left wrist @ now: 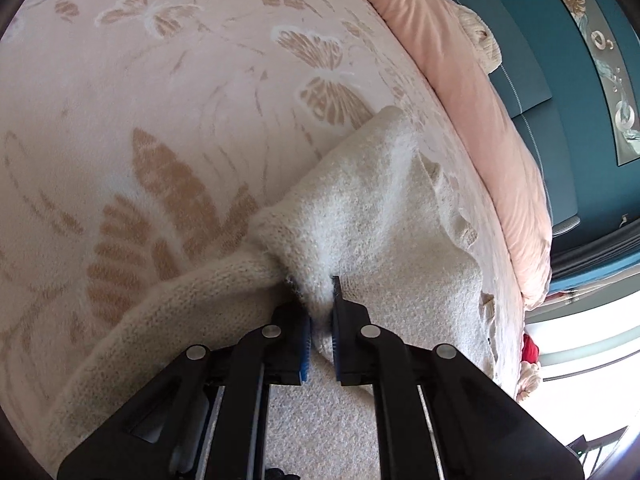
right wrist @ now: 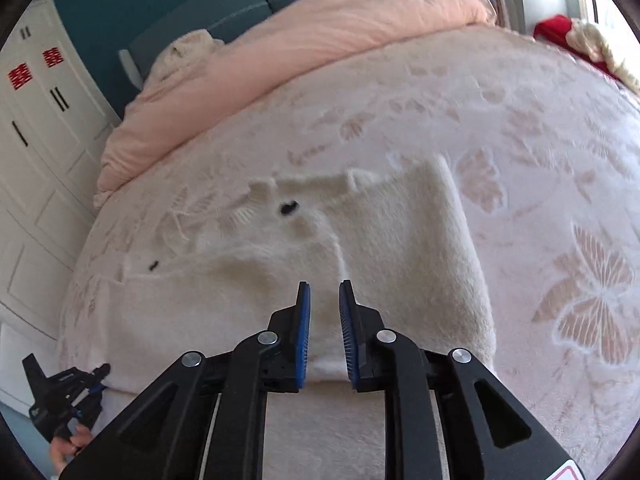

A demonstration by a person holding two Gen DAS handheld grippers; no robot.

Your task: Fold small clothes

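Observation:
A cream knitted garment [right wrist: 392, 248] lies spread on the pink butterfly blanket [right wrist: 540, 128] of a bed. It has small black marks near its far edge. My left gripper [left wrist: 320, 292] is shut on a bunched fold of this garment [left wrist: 360, 208] and lifts it a little off the blanket [left wrist: 140, 100]. My right gripper [right wrist: 325, 286] is open and empty, hovering just above the near part of the flat garment. The left gripper also shows low at the left in the right wrist view [right wrist: 68, 396], held by a hand.
A rolled pink duvet [right wrist: 280, 52] lies along the head of the bed with a cream cloth [right wrist: 184, 56] on it. A teal headboard [right wrist: 192, 4] and white wardrobe [right wrist: 36, 152] stand behind. A red item [right wrist: 560, 28] sits at the far right edge.

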